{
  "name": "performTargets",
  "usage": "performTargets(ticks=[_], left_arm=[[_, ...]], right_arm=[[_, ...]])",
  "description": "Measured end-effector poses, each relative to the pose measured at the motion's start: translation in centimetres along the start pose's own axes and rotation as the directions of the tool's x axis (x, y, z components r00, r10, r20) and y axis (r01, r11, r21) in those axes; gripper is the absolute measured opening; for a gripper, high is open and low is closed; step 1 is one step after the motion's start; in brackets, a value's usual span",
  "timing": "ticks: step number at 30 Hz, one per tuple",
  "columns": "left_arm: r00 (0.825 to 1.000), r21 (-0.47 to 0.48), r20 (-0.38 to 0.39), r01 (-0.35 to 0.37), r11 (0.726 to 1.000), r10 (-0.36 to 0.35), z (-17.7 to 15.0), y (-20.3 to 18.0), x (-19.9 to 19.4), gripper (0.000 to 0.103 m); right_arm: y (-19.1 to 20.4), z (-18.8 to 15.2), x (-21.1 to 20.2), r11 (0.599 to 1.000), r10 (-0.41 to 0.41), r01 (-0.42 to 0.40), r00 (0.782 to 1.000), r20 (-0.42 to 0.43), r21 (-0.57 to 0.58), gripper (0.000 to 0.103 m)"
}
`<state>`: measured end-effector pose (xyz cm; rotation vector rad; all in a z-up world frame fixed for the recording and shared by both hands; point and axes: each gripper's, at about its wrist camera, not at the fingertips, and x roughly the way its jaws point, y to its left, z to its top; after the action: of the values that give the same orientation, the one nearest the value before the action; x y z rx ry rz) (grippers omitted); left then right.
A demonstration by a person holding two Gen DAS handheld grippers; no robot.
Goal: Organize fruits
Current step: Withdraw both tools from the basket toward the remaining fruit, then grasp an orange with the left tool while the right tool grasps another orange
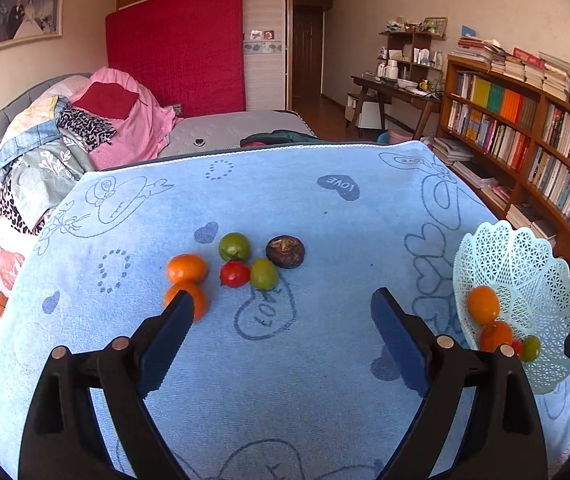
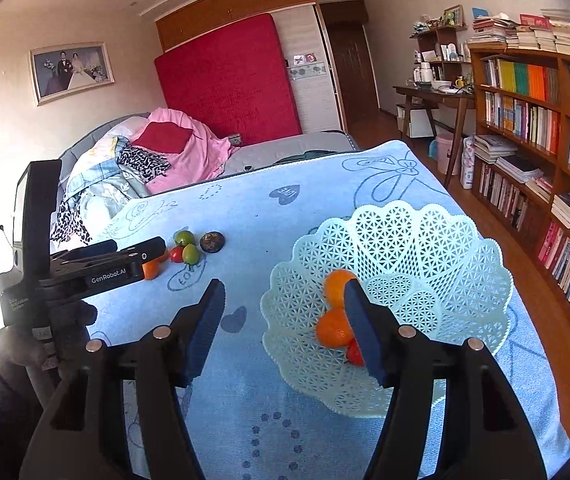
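Two grippers angled down over towel (image 1: 325, 208), left gripper (image 1: 281, 312) spread near oranges (image 1: 187, 268), right gripper (image 2: 281, 308) parted, empty, at basket (image 2: 425, 240).

fruits (image 1: 241, 264): six clustered on towel | basket (image 2: 437, 240): pale lattice, holding two oranges (image 2: 335, 330), perhaps two smaller fruits

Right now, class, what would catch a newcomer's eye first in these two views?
A cluster of loose fruit sits mid-table on the blue towel: oranges, green and red fruits, one dark brown. To its right, a pale lattice basket already holds oranges. Behind, a red mattress leans against the wardrobe.
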<state>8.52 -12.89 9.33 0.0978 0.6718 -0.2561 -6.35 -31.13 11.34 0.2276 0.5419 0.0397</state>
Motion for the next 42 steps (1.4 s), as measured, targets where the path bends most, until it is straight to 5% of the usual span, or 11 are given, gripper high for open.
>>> performTargets(ticks=[11,21,42], left_arm=[[0.991,-0.073,-0.072,-0.117,0.99,0.112,-1.1,5.9,3.0,0.089],[0.983,-0.089,-0.135,-0.136,0.987,0.123,-1.2,8.0,7.0,0.087],[0.988,-0.153,-0.152,0.003,0.988,-0.026,-1.8,9.4,8.9,0.041]], right_arm=[[4.3,-0.4,2.3,0.995,0.049,-0.053,0.998,-0.048,-0.08,0.064],[7.2,-0.7,5.1,0.987,0.073,-0.089,0.991,-0.114,-0.136,0.073],[9.6,-1.0,12.1,0.987,0.081,-0.115,0.96,-0.268,-0.115,0.074]])
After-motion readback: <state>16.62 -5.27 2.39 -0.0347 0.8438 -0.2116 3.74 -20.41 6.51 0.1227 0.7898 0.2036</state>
